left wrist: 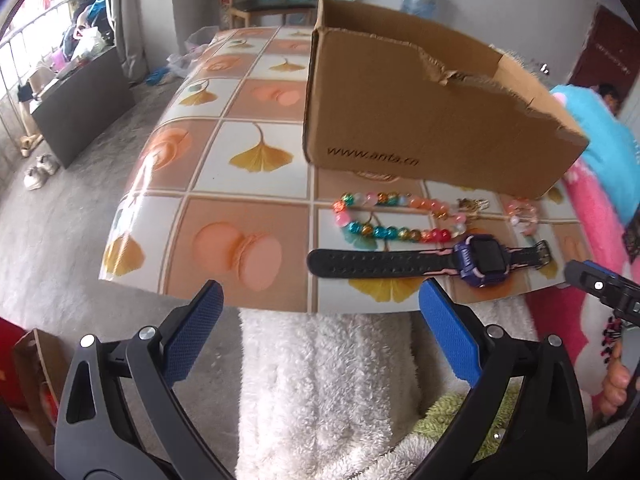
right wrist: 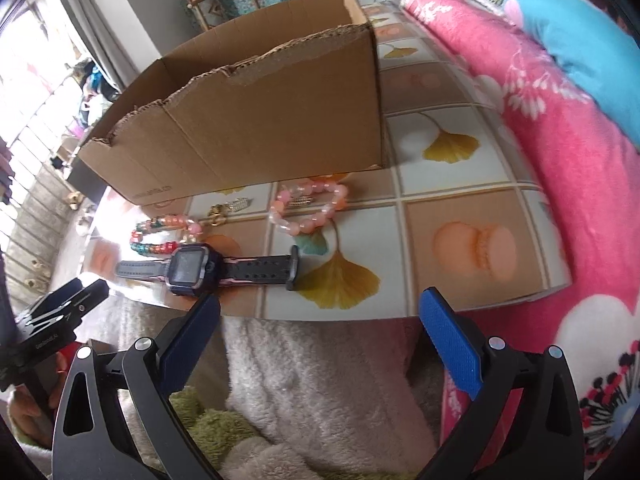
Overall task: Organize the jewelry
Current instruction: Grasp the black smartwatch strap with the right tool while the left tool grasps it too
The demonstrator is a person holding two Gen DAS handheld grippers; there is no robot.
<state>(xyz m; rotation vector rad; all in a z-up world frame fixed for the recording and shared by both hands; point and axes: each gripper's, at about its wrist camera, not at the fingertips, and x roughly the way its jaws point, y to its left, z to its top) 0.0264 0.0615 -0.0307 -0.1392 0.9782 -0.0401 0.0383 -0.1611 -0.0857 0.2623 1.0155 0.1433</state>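
The left wrist view takes in the bare left half of the table (left wrist: 240, 208) and the floor beyond it, with a pair of pale shoes (left wrist: 40, 170) by a dark cabinet (left wrist: 84, 100); the right wrist view shows instead the table's right half and a pink flowered blanket (right wrist: 560, 152) running along its far edge, with a blue cushion (right wrist: 576, 40) on top. Both views show the open cardboard box (left wrist: 420, 120) with its torn rim; printed lettering on its near wall reads clearly only from the left.

Four pieces of jewelry lie on the table in front of the box: one multicoloured bead strand (left wrist: 392, 216) folded into a long loop; one pink bead bracelet (right wrist: 308, 208), sharp in the right view but blurred at the edge of the left; one small gold-toned trinket (right wrist: 230, 208), perhaps a clasp or charm, too small to tell; one dark watch (left wrist: 480, 260) laid flat with its strap stretched out, nearest the table's front edge.

The left gripper (left wrist: 320, 324) hangs before the table edge over white fleece (left wrist: 320, 380), its blue pads (left wrist: 448, 336) wide apart, holding and touching nothing; the right gripper (right wrist: 320, 324) is likewise spread wide and empty, its left finger just short of the watch.
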